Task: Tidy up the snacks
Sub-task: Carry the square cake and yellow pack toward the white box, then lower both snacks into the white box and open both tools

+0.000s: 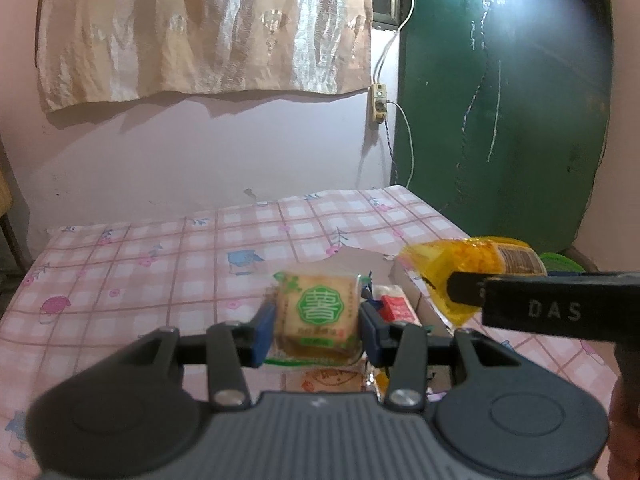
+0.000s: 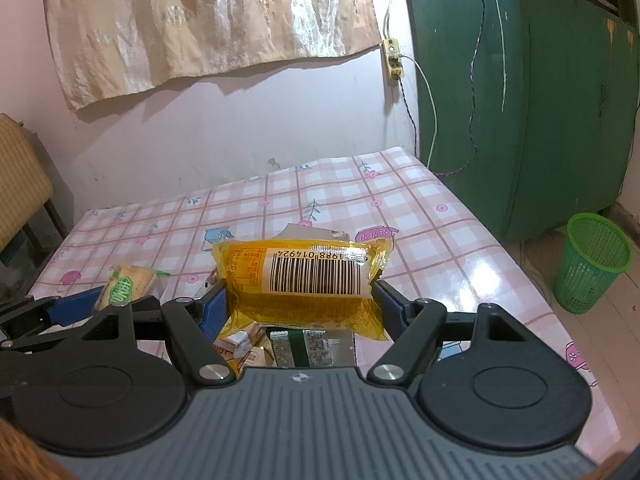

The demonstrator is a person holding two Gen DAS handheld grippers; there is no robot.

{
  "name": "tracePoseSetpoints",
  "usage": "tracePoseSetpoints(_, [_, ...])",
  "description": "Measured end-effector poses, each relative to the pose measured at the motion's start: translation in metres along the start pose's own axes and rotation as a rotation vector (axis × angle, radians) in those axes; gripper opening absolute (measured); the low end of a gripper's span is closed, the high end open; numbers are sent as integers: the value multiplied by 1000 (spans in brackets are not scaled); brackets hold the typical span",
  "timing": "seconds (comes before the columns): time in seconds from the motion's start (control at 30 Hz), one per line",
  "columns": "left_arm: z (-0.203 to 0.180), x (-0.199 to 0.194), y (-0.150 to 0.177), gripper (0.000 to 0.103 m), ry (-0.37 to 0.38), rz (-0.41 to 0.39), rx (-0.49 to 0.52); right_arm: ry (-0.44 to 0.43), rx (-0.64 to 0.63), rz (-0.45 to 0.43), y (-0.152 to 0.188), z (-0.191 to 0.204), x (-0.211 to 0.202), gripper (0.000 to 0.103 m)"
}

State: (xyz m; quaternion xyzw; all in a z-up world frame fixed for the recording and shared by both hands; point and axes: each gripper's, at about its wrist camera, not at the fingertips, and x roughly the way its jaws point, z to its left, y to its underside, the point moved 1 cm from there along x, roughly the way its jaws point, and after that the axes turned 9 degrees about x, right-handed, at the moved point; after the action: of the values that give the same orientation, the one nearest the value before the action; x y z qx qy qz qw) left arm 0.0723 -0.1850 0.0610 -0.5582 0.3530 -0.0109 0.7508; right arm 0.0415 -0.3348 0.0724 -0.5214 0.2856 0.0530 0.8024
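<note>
Left gripper (image 1: 318,330): jaws closed narrow on a cracker packet (image 1: 318,316), clear wrap, green round emblem facing the camera, blue pads pressed to both short sides. Packet held off the surface, above a heap of other snack packs (image 1: 394,306) that lie in a shallow cardboard box (image 1: 404,276); one pack there is red and white.

Right gripper (image 2: 302,300): jaws set wider, clamped on a yellow snack bag (image 2: 304,284), barcode label up and reading upside down. The bag is held above more small packets (image 2: 300,344) in the box, partly hidden by the gripper body. In the left wrist view the same bag sits to the right, pinched between dark fingers (image 1: 464,292).

Both held items are close together over the box, cracker packet to the left of the bag.

Worktop (image 2: 420,216): pink checked oilcloth with small flower and cup prints. Beyond it a pink wall, beige curtain (image 2: 208,20), wall socket (image 2: 393,60) with cables, green cabinet (image 2: 520,100). Green mesh bin (image 2: 590,264) on the floor at right.
</note>
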Motion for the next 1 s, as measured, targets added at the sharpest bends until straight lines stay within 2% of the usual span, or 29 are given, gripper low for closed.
tracePoseSetpoints(0.6, [-15, 4, 6, 43, 48, 19, 12, 8, -1, 27, -3, 5, 23, 94])
tracePoseSetpoints(0.67, [-14, 5, 7, 43, 48, 21, 12, 1, 2, 29, -4, 5, 27, 95])
tracePoseSetpoints(0.73, [-13, 7, 8, 43, 47, 27, 10, -14, 2, 26, -6, 6, 32, 101])
tracePoseSetpoints(0.9, [-12, 12, 11, 43, 52, 42, 0, -68, 8, -30, -12, 5, 33, 103])
tracePoseSetpoints(1.0, [-14, 14, 12, 43, 59, 44, 0, -57, 15, -57, -13, -1, 24, 103])
